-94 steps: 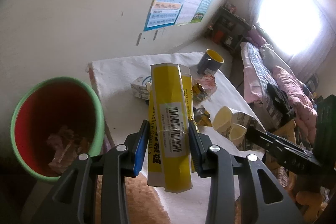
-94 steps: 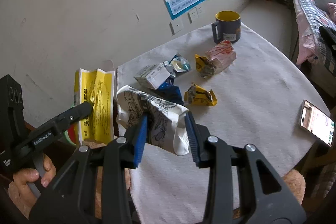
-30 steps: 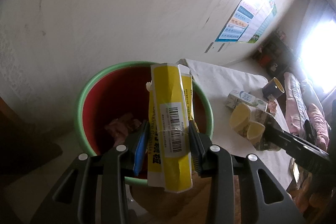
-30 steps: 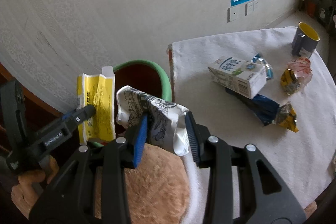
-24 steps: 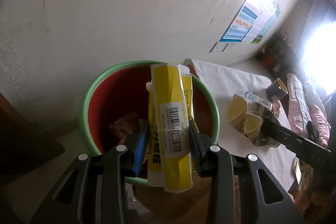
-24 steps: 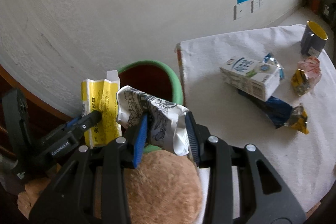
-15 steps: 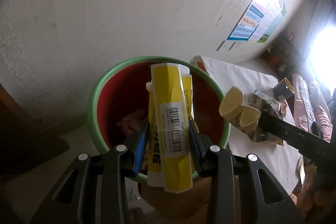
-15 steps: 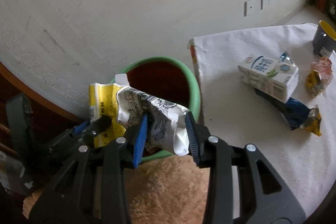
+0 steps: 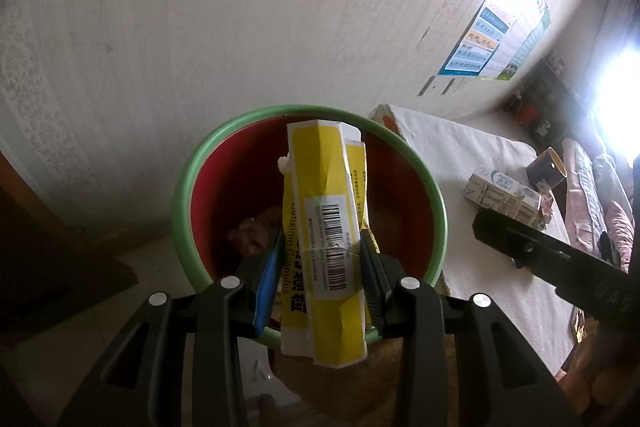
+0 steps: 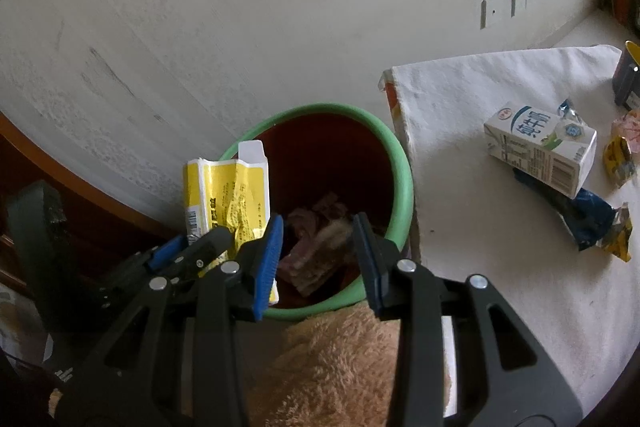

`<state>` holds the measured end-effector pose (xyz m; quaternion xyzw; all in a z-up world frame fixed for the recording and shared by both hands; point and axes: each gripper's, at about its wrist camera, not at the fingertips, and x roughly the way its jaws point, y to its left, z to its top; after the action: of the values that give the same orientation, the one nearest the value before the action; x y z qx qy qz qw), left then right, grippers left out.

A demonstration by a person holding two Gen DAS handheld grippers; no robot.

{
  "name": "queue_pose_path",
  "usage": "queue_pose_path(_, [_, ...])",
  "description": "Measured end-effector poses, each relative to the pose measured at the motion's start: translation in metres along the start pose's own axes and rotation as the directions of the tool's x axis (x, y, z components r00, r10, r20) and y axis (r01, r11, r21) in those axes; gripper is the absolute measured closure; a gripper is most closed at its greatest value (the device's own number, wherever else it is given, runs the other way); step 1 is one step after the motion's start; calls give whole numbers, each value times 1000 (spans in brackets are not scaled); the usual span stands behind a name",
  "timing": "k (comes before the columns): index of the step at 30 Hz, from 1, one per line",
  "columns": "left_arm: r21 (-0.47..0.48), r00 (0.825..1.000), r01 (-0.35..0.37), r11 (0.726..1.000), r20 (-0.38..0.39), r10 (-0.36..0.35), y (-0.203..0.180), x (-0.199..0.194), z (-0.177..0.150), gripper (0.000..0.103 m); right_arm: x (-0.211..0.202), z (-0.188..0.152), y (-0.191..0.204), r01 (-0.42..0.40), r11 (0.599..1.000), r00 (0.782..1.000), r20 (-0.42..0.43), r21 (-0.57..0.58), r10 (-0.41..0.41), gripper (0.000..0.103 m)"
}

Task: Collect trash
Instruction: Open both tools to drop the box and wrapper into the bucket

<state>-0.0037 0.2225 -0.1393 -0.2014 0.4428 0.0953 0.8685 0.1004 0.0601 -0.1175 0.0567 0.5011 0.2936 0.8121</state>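
Pale wallpapered wall behind a bin (image 10: 402, 163) with a green rim and red inside, beside a cloth-covered table (image 10: 500, 247). Nearest, the left gripper (image 9: 320, 263) clamps a yellow packet (image 9: 324, 227) over the bin. Right gripper (image 10: 318, 247) gapes empty above crumpled trash (image 10: 312, 247) inside. Farther off, a milk carton (image 10: 540, 147) and wrappers (image 10: 592, 219) lie on the table.

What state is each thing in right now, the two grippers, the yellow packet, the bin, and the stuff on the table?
Left gripper: shut on the yellow packet, over the bin.
Yellow packet: upright, creased, not yet dropped.
Right gripper: open, holding nothing, above the bin.
Bin: uncovered, some trash at the bottom.
Milk carton: lying on its side on the table.
Blue wrapper: crumpled, partly under the milk carton.
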Motion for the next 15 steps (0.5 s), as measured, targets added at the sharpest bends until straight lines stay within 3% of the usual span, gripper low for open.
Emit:
queue_pose_path(2, [-13,1000,-13,1000,-3,13,1,2,0,60,-1,1,-1,-6,1000,1000,4,5,6,44])
queue_pose_path(4, [-39,1000,-18,999,2,18,4,1,1,49,-2,1,-1,-18,1000,1000,11,10,18,41])
queue_pose_path(6, [-57,1000,-16,998,7,17,7,0,1,43,-5,0,-3,-21,1000,1000,12,11,20,39])
queue_pose_path(11, [-57,1000,-7,998,4,7,5,-2,1,42,-21,-8,-28,14,999,999,42,42,-16,39])
queue_pose_path(15, [-47,1000,-4,999,-14,3,2,0,-1,42,-46,-15,-77,115,988,989,81,99,-123,39])
